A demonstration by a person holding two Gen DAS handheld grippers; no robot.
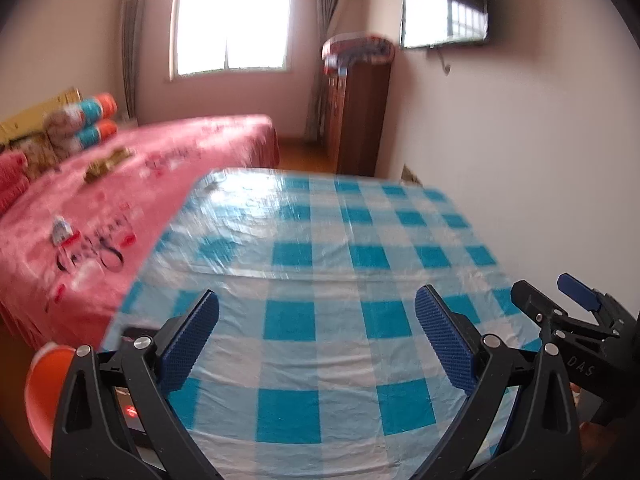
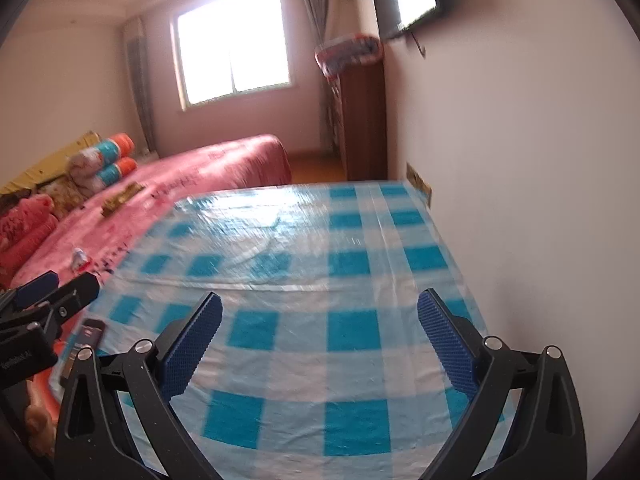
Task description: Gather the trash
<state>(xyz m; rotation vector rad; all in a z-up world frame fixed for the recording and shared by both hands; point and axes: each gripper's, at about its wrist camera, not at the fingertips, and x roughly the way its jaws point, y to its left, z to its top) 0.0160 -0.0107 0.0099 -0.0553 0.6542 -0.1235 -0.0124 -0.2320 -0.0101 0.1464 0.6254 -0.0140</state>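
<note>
My left gripper [image 1: 316, 308] is open and empty above a table with a blue-and-white checked cloth [image 1: 320, 264]. My right gripper [image 2: 320, 312] is also open and empty over the same cloth [image 2: 340, 264]; it shows at the right edge of the left wrist view [image 1: 560, 296]. On the pink bed [image 1: 100, 208] lie a small white wrapper [image 1: 61, 232] and a brownish crumpled piece [image 1: 106, 164]. Both show in the right wrist view, the wrapper [image 2: 79, 258] and the brownish piece [image 2: 120, 199]. A tiny scrap [image 1: 210, 188] sits at the table's far left corner.
An orange-pink container [image 1: 40, 396] is low at the left beside the table. A phone [image 2: 82, 350] lies at the table's left edge. The white wall [image 2: 520, 160] runs along the table's right side. A wooden cabinet [image 1: 356, 116], TV [image 1: 444, 12] and window [image 1: 232, 20] stand beyond.
</note>
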